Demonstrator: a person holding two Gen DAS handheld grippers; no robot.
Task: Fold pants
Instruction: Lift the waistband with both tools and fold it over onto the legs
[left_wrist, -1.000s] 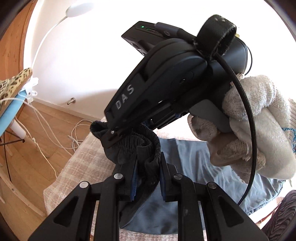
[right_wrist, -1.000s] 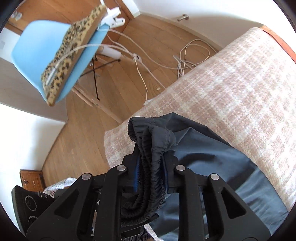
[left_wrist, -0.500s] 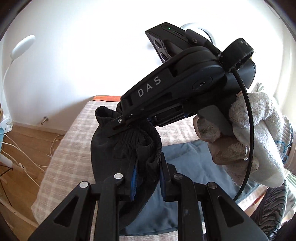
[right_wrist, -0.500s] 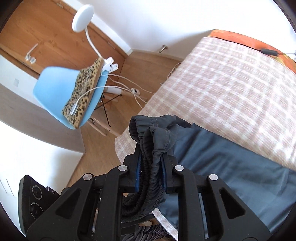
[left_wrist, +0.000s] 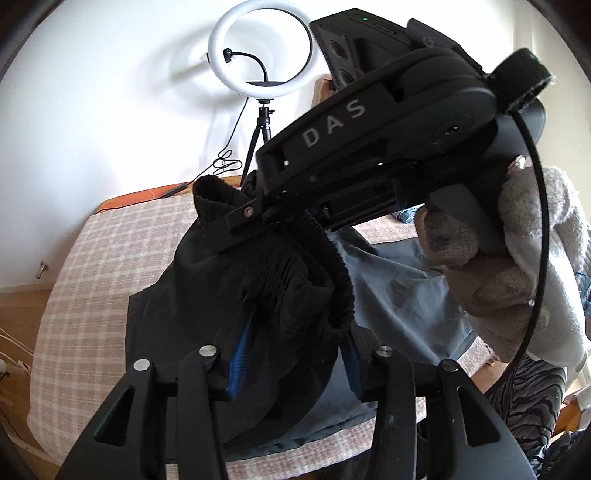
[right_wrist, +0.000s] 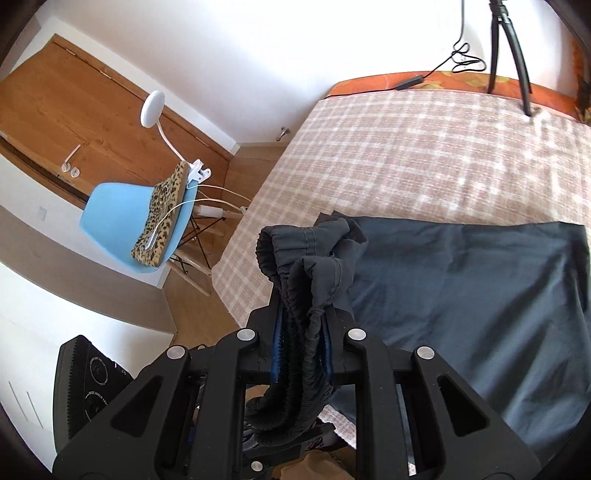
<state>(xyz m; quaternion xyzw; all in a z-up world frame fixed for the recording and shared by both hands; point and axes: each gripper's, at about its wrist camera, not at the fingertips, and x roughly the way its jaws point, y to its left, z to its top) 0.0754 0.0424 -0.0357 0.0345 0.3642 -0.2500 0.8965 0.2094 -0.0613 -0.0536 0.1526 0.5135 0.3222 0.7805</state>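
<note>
**Waistband lifted over the bed, left jaws letting go**

The dark pants (right_wrist: 461, 295) lie spread on the checked bedspread (right_wrist: 424, 158), their gathered waistband raised off it by both tools. The right gripper (right_wrist: 301, 347) is clamped tight on a bunched stretch of elastic waistband, cloth squeezed between its blue pads and hanging below them. The left gripper (left_wrist: 291, 363) is opening: its jaws stand well apart with the waistband bulging between them (the right-hand pad no longer presses on the cloth). In the left view the right gripper's body, held by a gloved hand (left_wrist: 517, 269), crosses just above the waistband. A ring light (left_wrist: 260, 50) stands at the bed's far end.
</note>
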